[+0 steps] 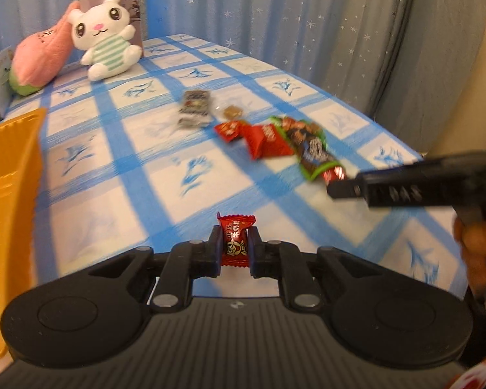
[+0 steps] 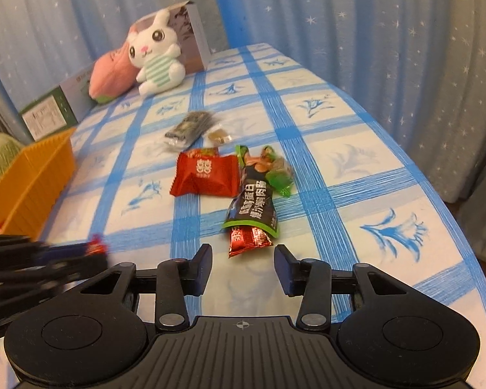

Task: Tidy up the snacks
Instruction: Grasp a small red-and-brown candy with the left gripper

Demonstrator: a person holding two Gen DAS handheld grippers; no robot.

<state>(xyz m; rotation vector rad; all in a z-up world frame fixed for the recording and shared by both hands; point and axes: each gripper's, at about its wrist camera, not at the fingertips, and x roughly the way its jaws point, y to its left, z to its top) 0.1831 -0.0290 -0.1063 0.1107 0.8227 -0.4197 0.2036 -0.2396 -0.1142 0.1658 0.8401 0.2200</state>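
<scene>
Left wrist view: we see the left hand-held gripper [image 1: 236, 249] clamped tight on a small red candy [image 1: 236, 240], pads pressing the middle of the wrapper, twisted ends free above and below.
Right wrist view: the right hand-held gripper [image 2: 243, 267] stands partly open with nothing between its pads; a small red-foil snack [image 2: 249, 239] lies just ahead at 12 o'clock, not yet touched.
Snack pile: on the tabletop [image 2: 356, 162], a flat red packet [image 2: 205, 176], a dark green-edged sausage pack [image 2: 254, 206] overlapping the foil snack, a dark wrapped bar [image 2: 189, 128] and a clear-wrapped sweet [image 2: 219, 136] further off at 12 o'clock.
Bin: an orange basket [image 2: 32, 178] sits at 9 o'clock, which we judge the likely target.
Handling: we expect all of these to be light, crinkly and slippery; film wrappers yield, so contents could crush.
Where to grip: we would pinch across the filled body, not the flimsy sealed ends.
Risk: pulling the foil snack may drag the sausage pack lying over it.
</scene>
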